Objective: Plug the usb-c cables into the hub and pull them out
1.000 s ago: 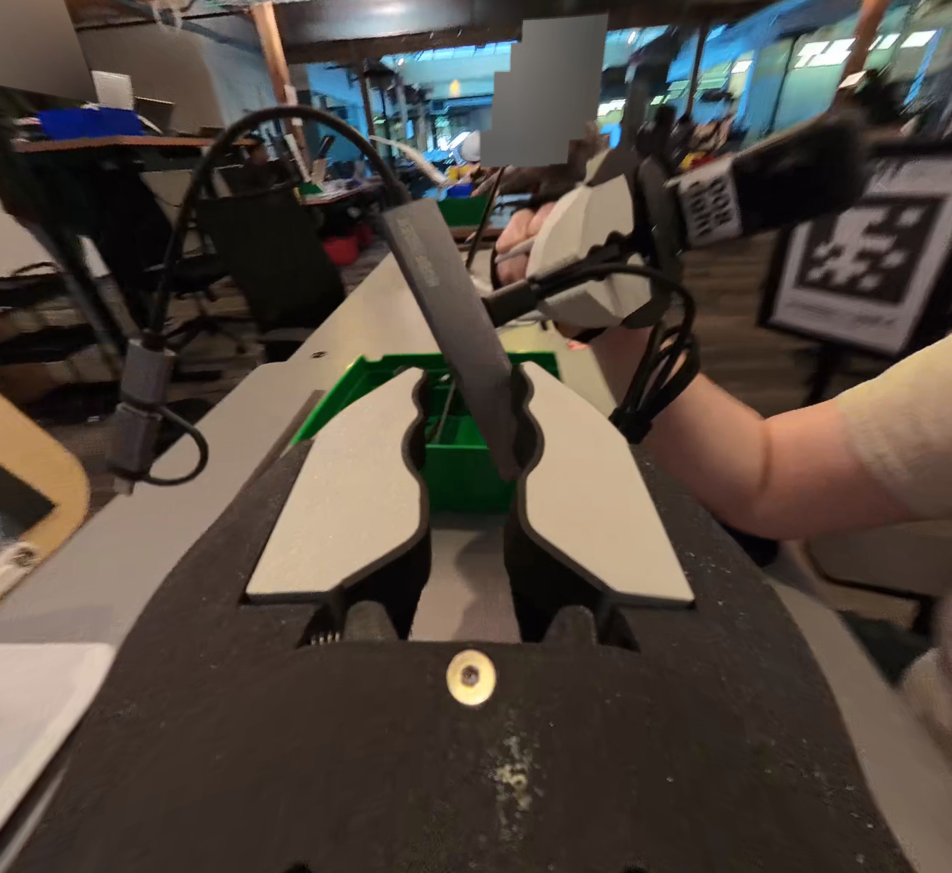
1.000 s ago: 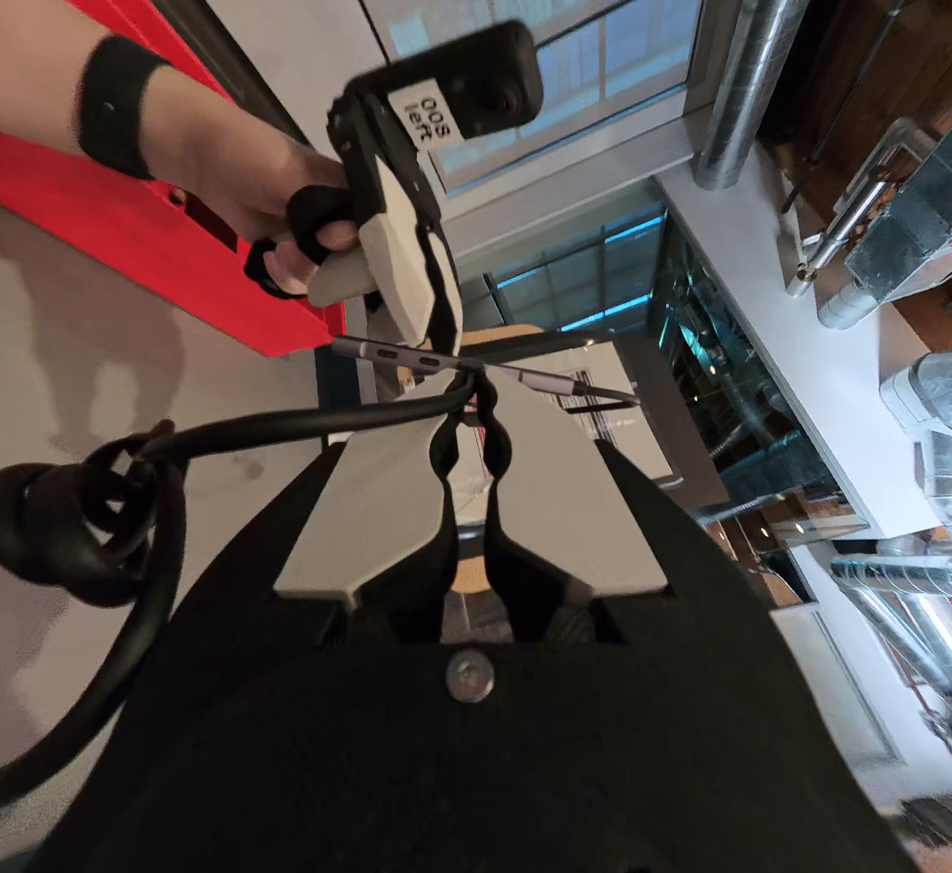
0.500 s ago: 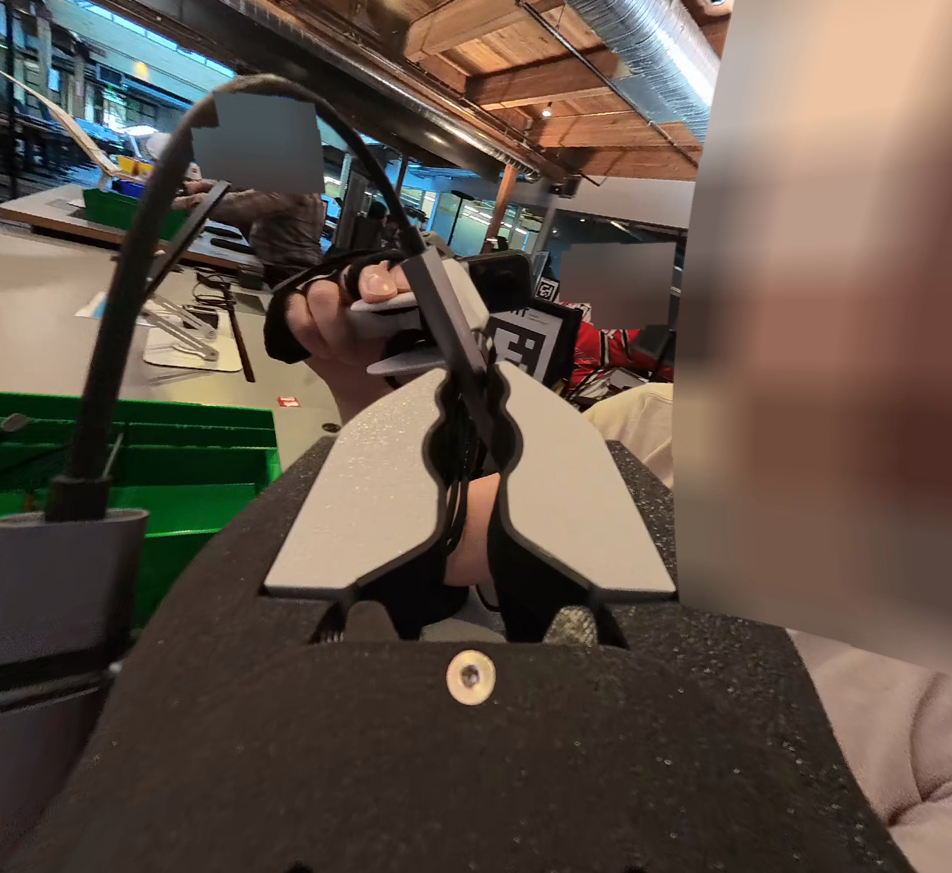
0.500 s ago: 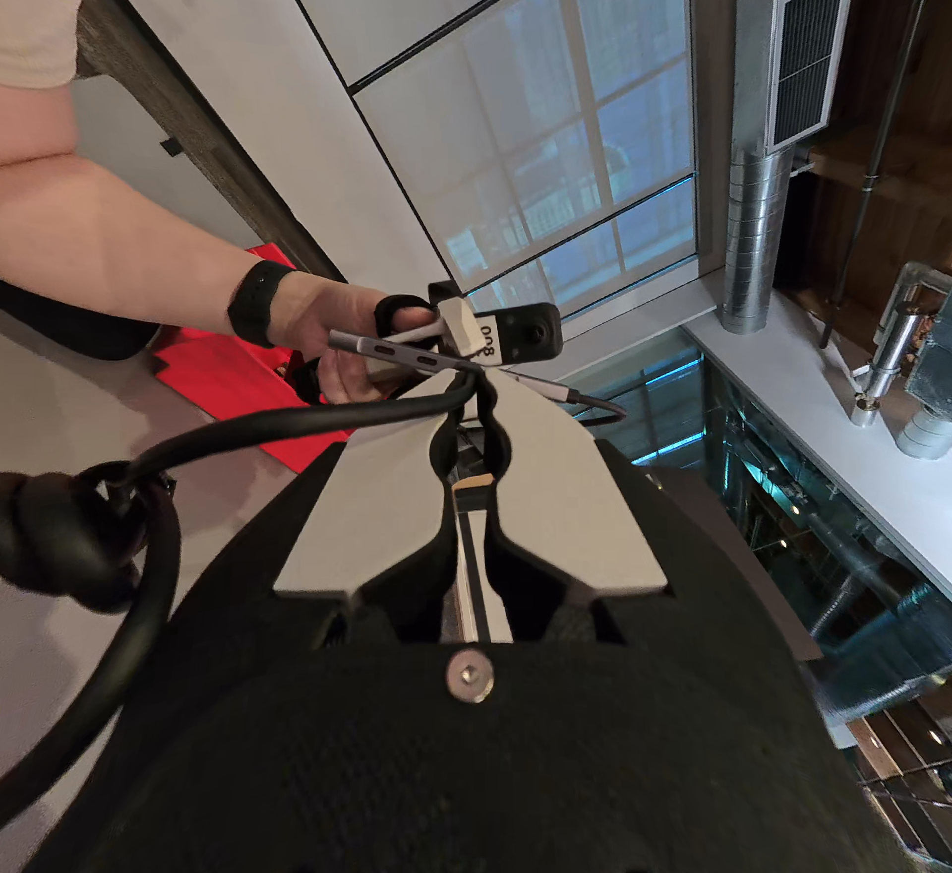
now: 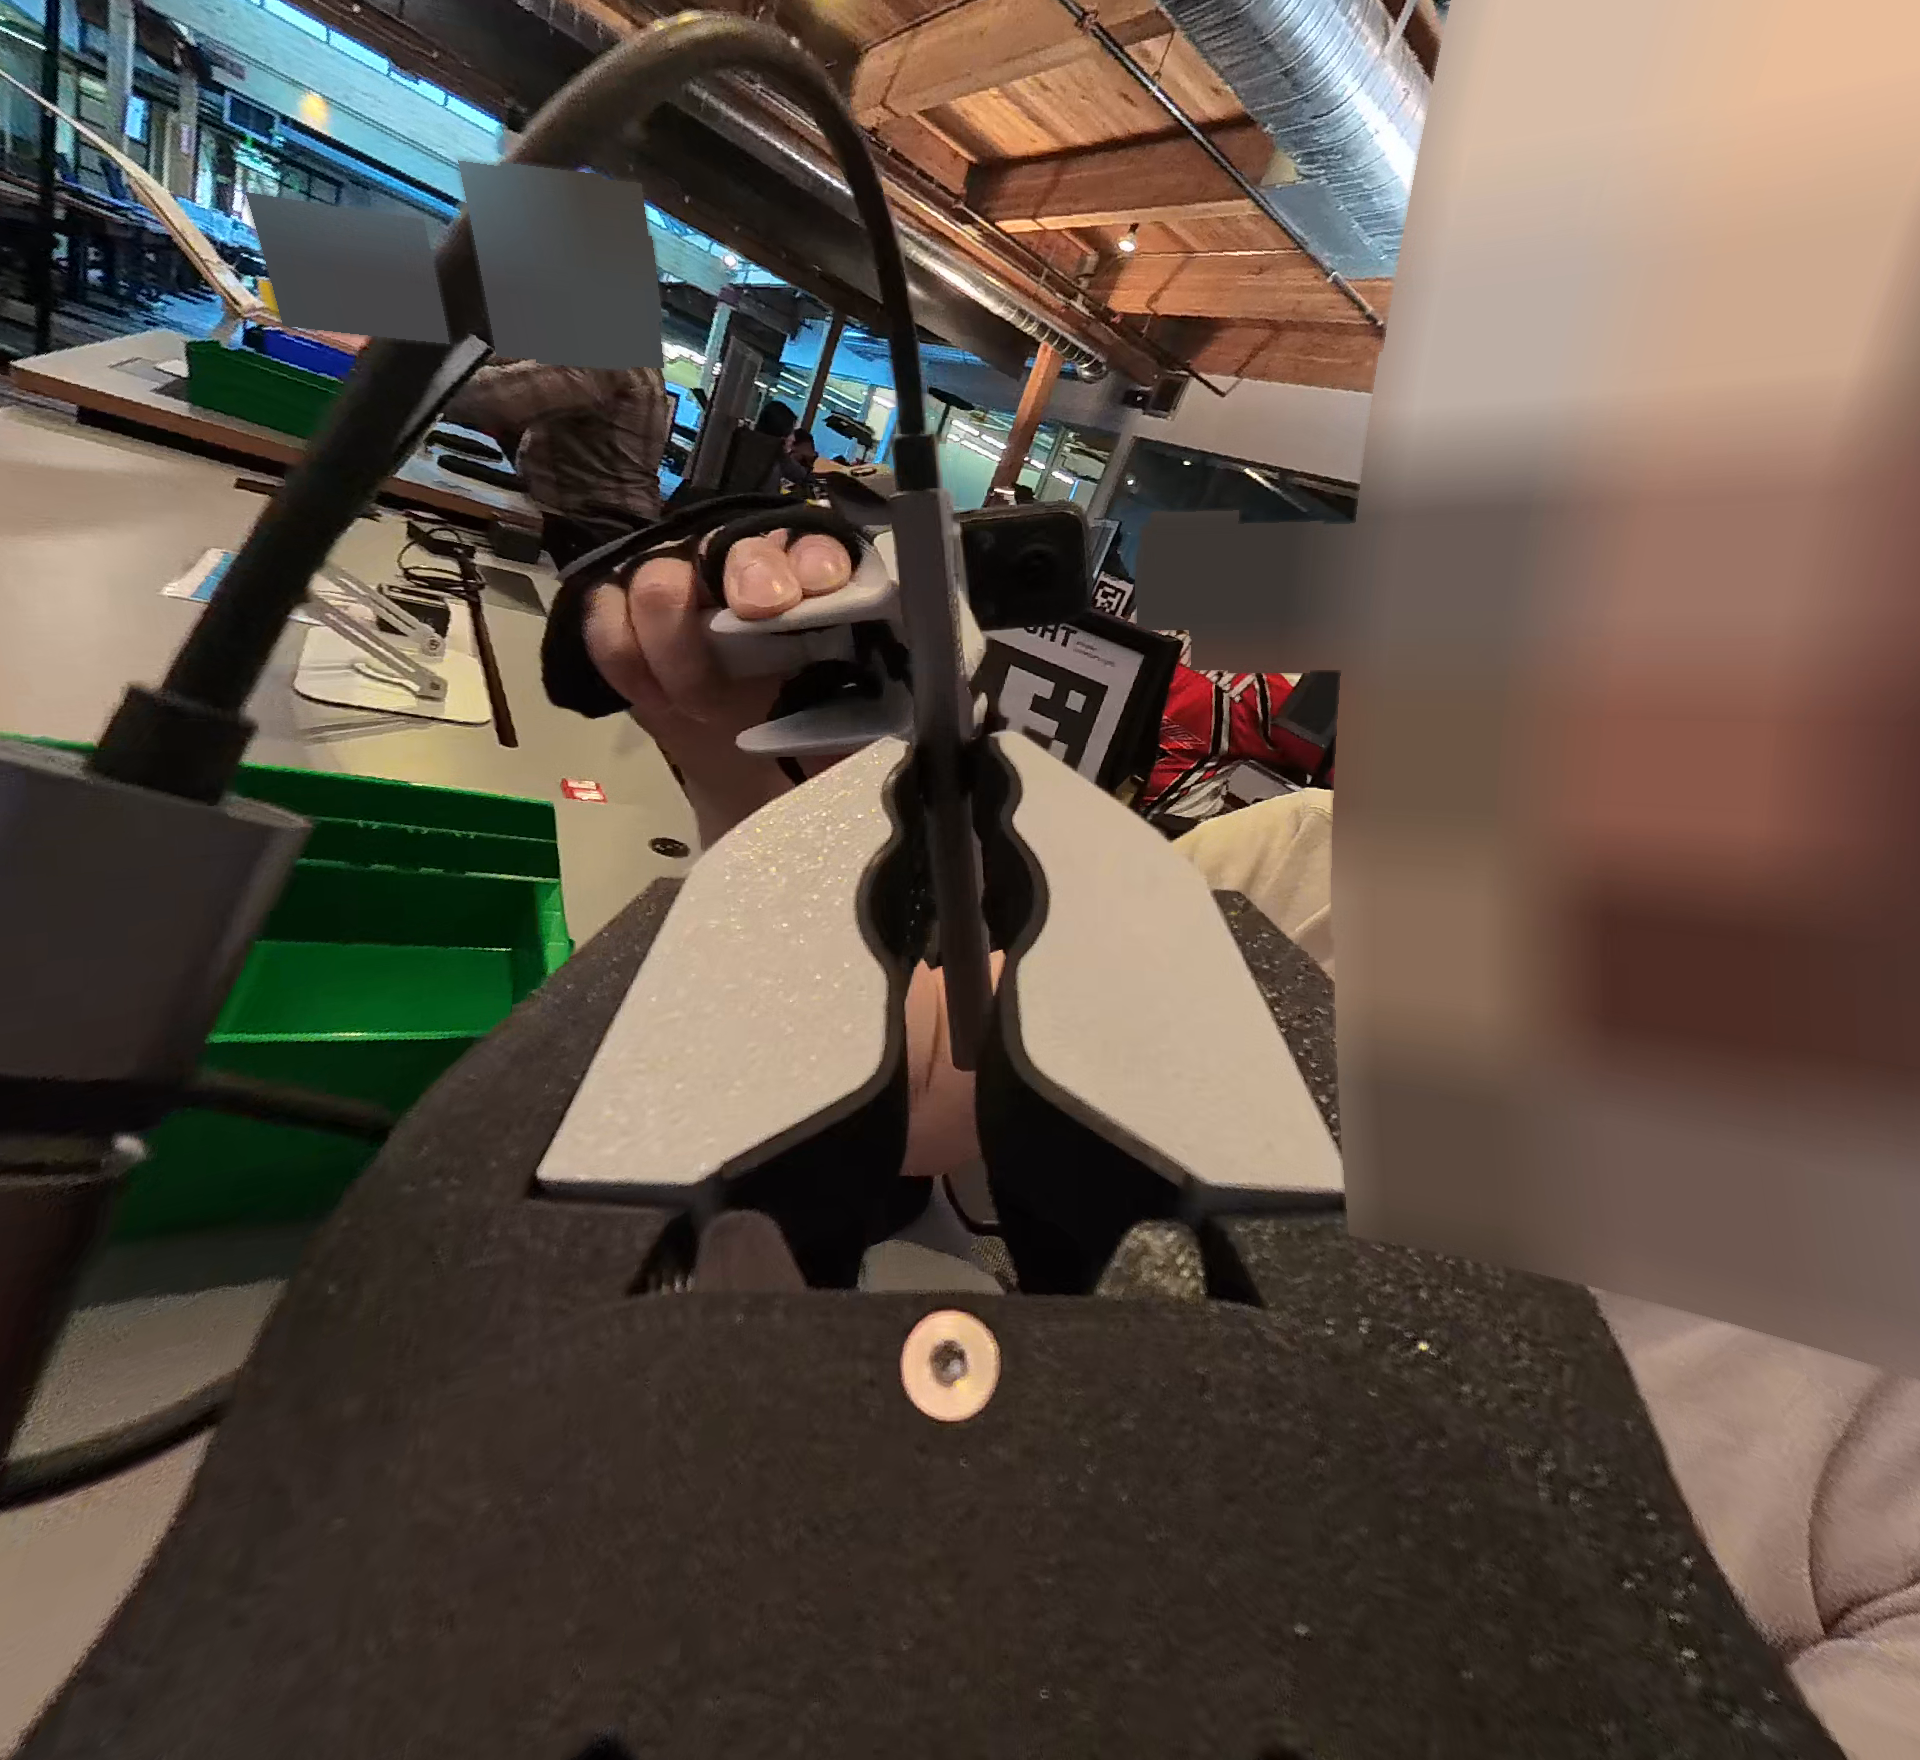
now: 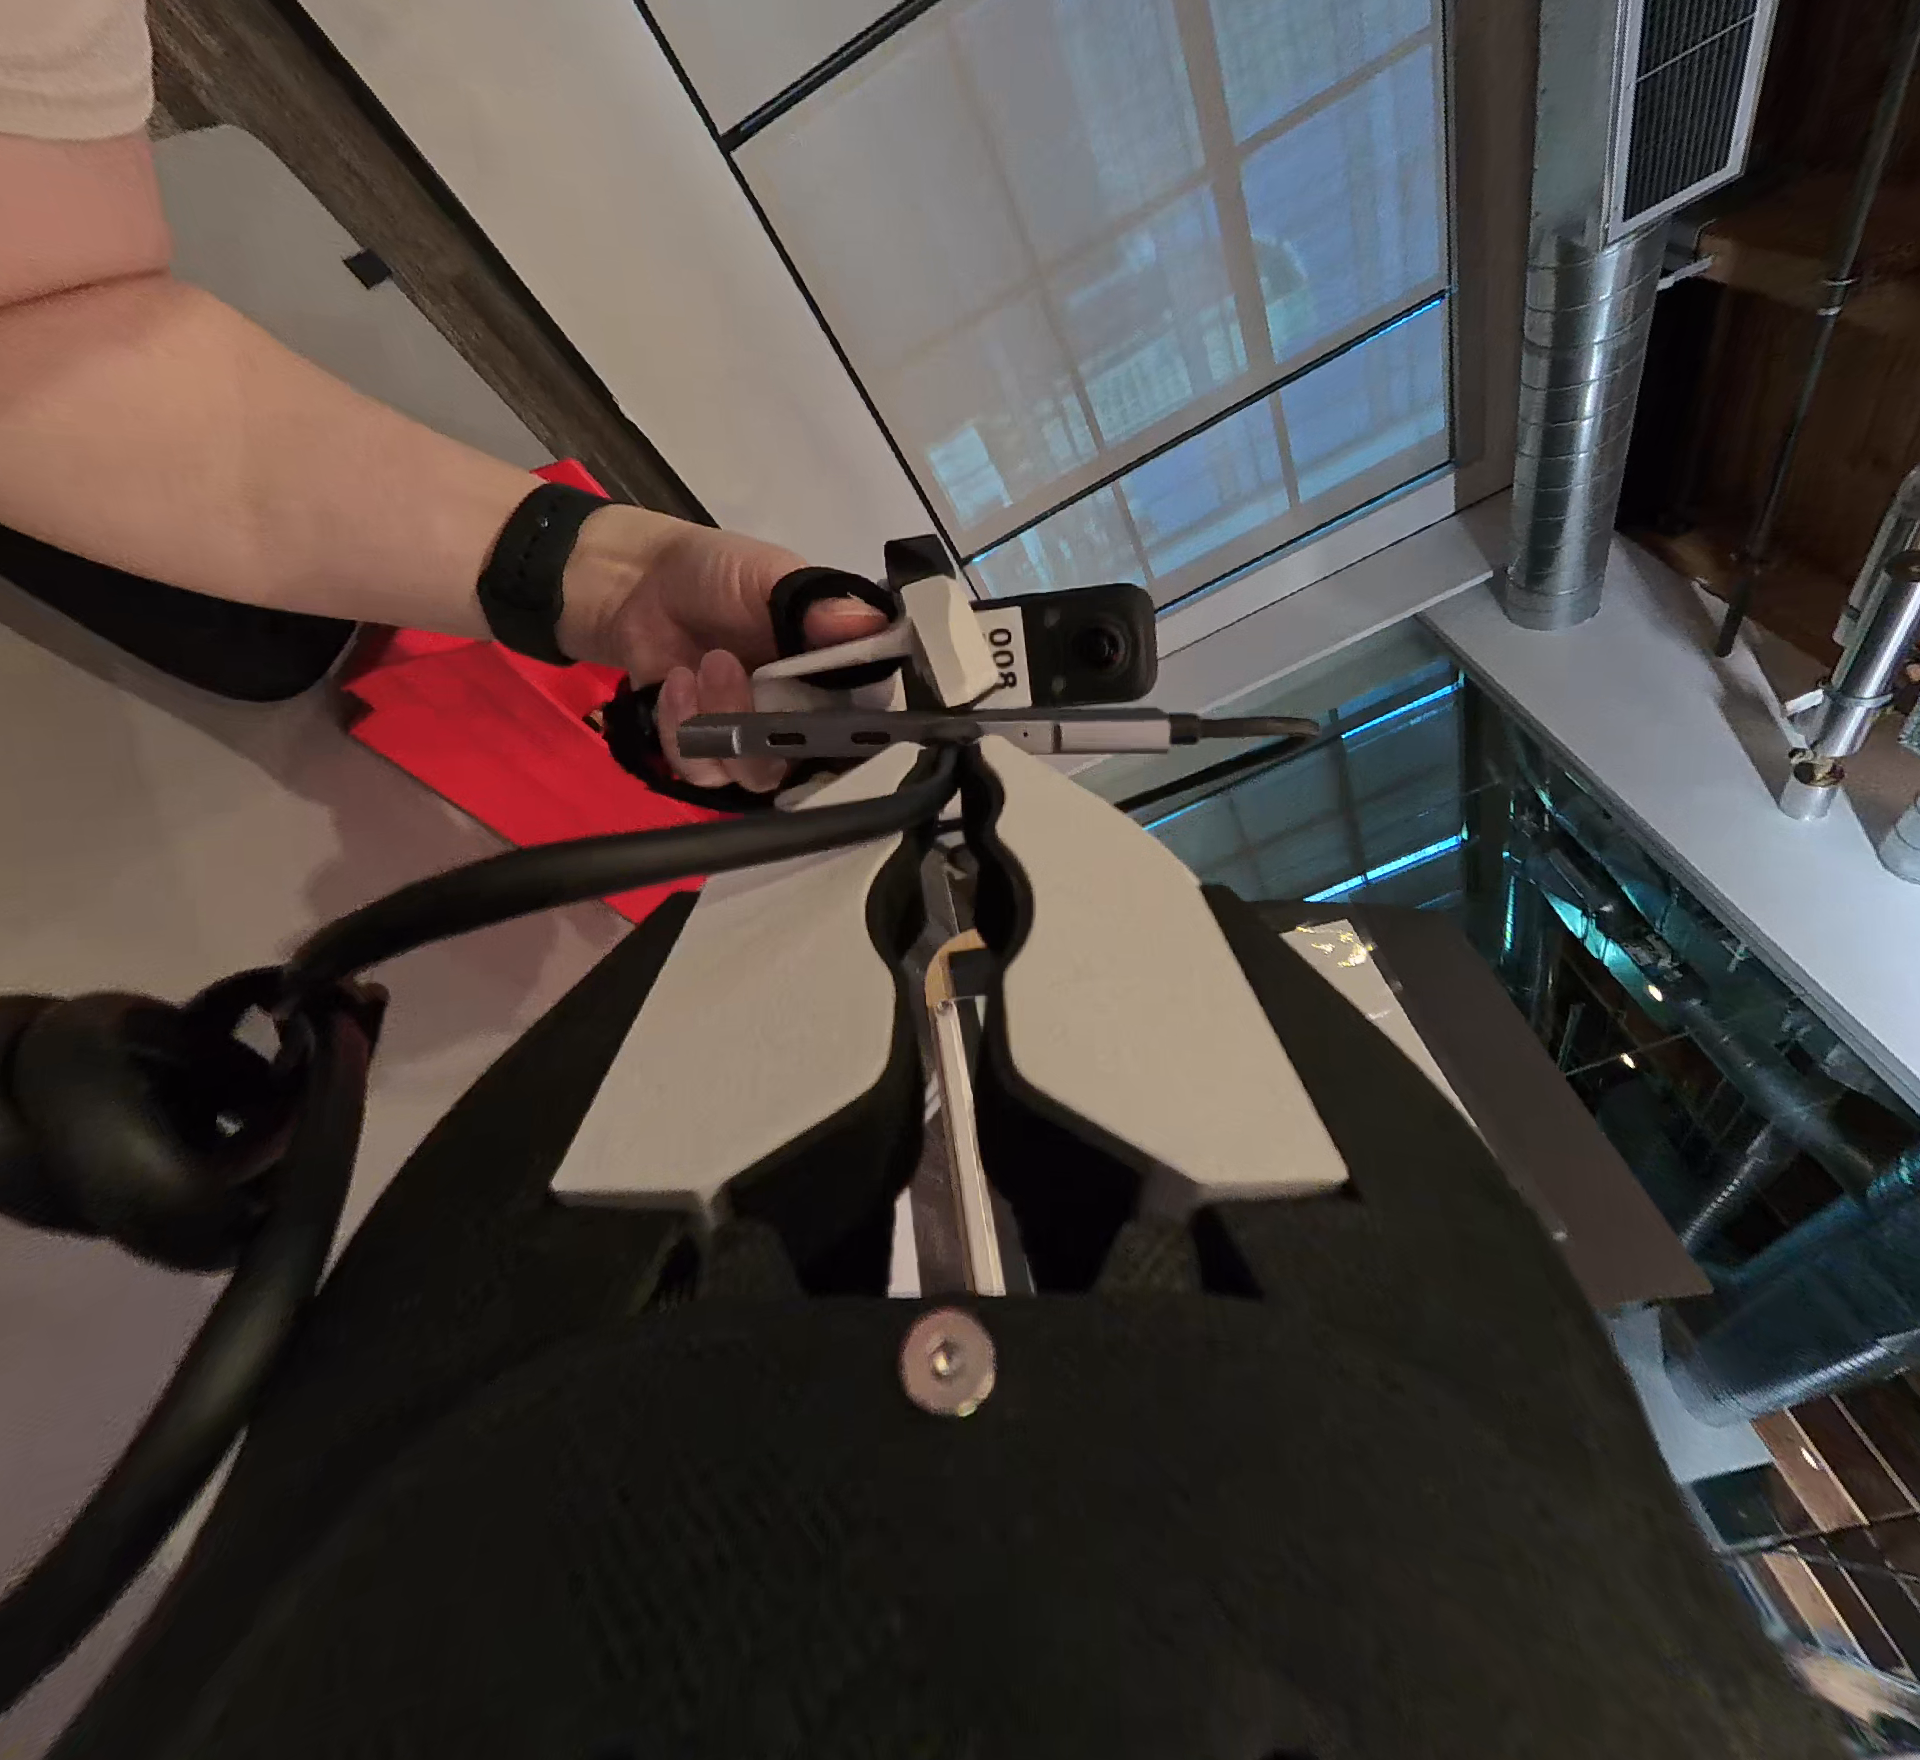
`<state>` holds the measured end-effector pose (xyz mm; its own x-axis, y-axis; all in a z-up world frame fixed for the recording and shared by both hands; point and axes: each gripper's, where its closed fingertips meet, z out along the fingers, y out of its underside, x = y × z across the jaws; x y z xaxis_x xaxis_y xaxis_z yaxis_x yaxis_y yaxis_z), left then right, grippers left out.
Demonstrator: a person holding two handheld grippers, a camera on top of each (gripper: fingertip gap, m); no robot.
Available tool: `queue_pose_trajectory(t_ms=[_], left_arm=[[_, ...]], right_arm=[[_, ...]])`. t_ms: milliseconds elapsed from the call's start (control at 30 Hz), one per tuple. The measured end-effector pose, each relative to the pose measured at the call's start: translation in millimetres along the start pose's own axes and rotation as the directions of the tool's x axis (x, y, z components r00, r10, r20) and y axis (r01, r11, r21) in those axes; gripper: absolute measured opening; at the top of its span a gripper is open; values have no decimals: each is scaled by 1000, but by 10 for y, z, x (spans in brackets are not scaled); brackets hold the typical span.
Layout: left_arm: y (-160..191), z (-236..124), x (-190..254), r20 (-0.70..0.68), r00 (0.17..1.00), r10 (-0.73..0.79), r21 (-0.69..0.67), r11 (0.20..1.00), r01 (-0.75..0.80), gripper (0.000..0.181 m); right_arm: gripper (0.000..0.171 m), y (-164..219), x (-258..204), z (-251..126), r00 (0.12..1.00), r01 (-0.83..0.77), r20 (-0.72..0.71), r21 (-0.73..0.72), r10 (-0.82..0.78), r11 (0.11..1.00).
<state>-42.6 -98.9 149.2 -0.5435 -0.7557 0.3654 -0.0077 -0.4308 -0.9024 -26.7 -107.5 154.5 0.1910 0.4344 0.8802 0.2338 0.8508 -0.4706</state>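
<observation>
My left gripper [image 5: 948,754] is shut on the grey hub [image 5: 930,609], which stands edge-on between its fingers. The hub's own dark lead [image 5: 831,131] arcs up and left to a grey connector block [image 5: 125,921]. My right gripper [image 6: 966,765] is shut on a black usb-c cable [image 6: 623,863], whose tied bundle [image 6: 156,1118] hangs at the left. In the right wrist view the hub [image 6: 1101,734] lies level across my fingertips, with two empty ports [image 6: 790,739] showing. The cable's end meets the hub's lower edge; I cannot tell whether it is plugged in.
A green bin [image 5: 384,931] sits on the grey table [image 5: 83,547] to the left. A framed marker board [image 5: 1070,692] stands behind the right gripper [image 5: 821,661]. The person's forearm [image 6: 260,484] reaches across above a red object [image 6: 499,734]. Less than 4 cm separates the two grippers' tips.
Both grippers swung upward, so the left view now faces the ceiling. The hub turned from slanted to nearly upright in the left fingers. Both stay shut, with the cable end at the hub.
</observation>
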Motion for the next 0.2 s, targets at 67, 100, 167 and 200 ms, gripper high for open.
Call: queue_pose_trajectory(t_ms=[67, 100, 167, 200], left_arm=[[1, 2, -8, 9, 1000, 6, 0, 1000, -6, 9], [-6, 1, -5, 6, 1000, 1, 4, 1000, -1, 9], [-9, -8, -6, 8, 1000, 7, 2, 1000, -7, 9], [-18, -19, -11, 15, 1000, 12, 1, 1000, -12, 9]], right_arm=[[6, 1, 6, -4, 1000, 8, -6, -7, -8, 1000], [6, -6, 14, -1, 1000, 14, -12, -5, -14, 1000], [6, -7, 17, 6, 1000, 21, -16, -13, -21, 1000], [5, 0, 26, 14, 999, 27, -25, -22, -28, 999]])
